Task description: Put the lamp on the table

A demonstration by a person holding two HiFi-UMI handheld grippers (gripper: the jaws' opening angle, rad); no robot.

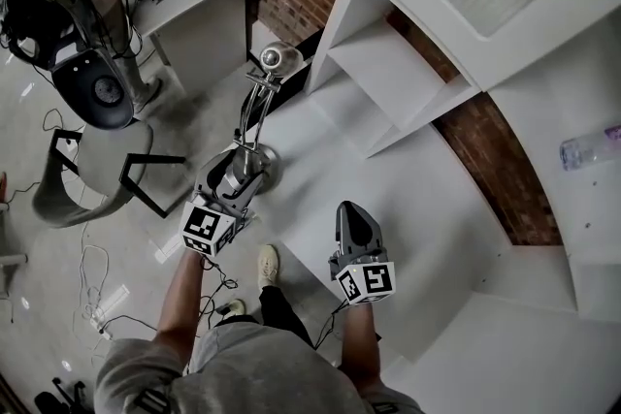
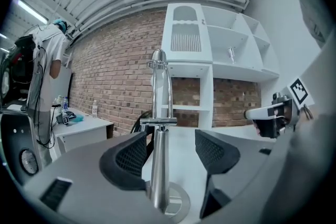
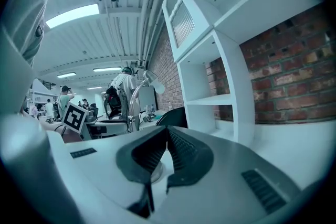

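Left gripper jaws wide apart around lamp stem; stem close to left pad, gap on right. Lamp upright, round base on white table near edge. Right gripper jaws closed, empty.

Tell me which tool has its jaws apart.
The left tool: its jaws stand apart with the lamp between them. The right tool has its jaws together, holding nothing.

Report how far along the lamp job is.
Done: the lamp stands upright, its base on the white table near the edge. In hand: the left gripper has its jaws apart around the stem, not clamping; the right gripper is shut and empty. Left: likely only backing the left gripper away.
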